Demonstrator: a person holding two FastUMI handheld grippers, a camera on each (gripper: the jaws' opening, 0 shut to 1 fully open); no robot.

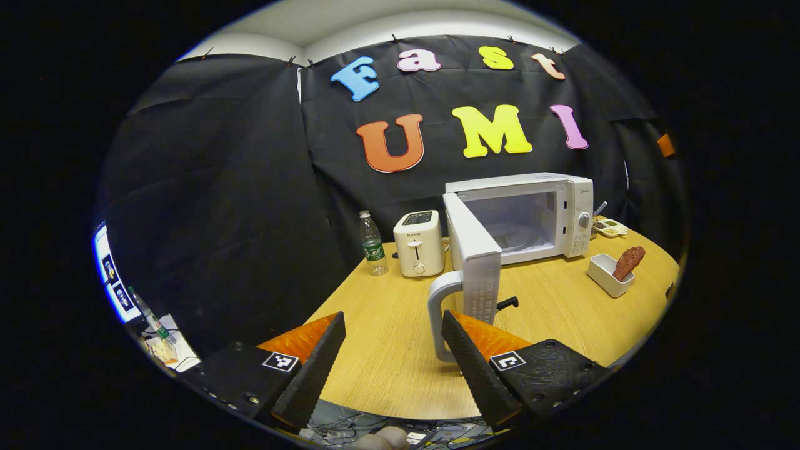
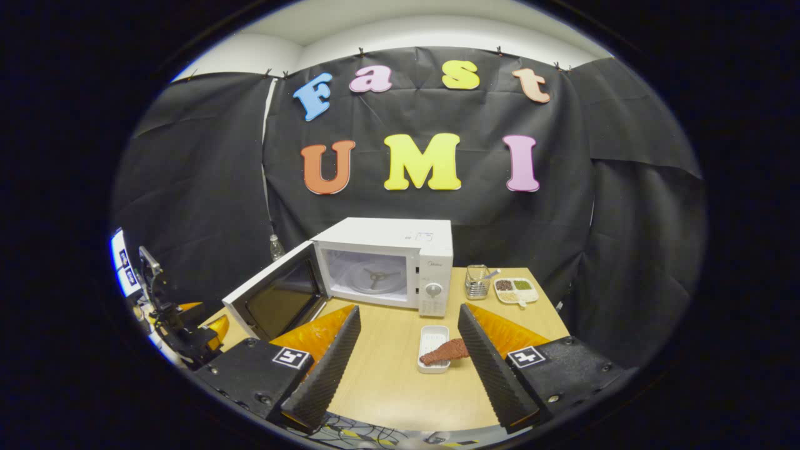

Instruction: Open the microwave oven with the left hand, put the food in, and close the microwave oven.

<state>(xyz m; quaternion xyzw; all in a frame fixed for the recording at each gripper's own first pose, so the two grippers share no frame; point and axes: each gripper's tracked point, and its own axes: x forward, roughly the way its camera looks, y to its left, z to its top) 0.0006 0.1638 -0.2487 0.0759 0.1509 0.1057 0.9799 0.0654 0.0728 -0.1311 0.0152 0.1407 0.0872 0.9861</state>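
Already your white boxy microwave oven (image 2: 387, 265) stands mid-frame with its door (image 1: 473, 256) swung wide; the reddish-brown food (image 2: 445, 352) lies in a white rectangular dish (image 2: 432, 347) on the wooden counter (image 2: 400, 381). Both your left gripper (image 1: 394, 356) and right gripper (image 2: 409, 350) have jaws spread, empty.

You are in a staged recording booth, not a real kitchen. Black cloth (image 2: 625, 206) hangs all round, clipped along the top, with a white wall and ceiling (image 1: 350, 25) showing above it. One wooden table (image 1: 387, 350) carries kitchen props: a microwave (image 2: 390, 262) with its door (image 1: 475, 262) swung open, a toaster (image 1: 419, 242), a water bottle (image 1: 373, 244), a white dish (image 2: 432, 347) of food (image 2: 445, 352), a wire cup (image 2: 477, 281) and a sectioned tray (image 2: 516, 289). Off to the side you can see a lit screen (image 1: 106, 275), and cables (image 1: 350, 428) lie below the table edge.
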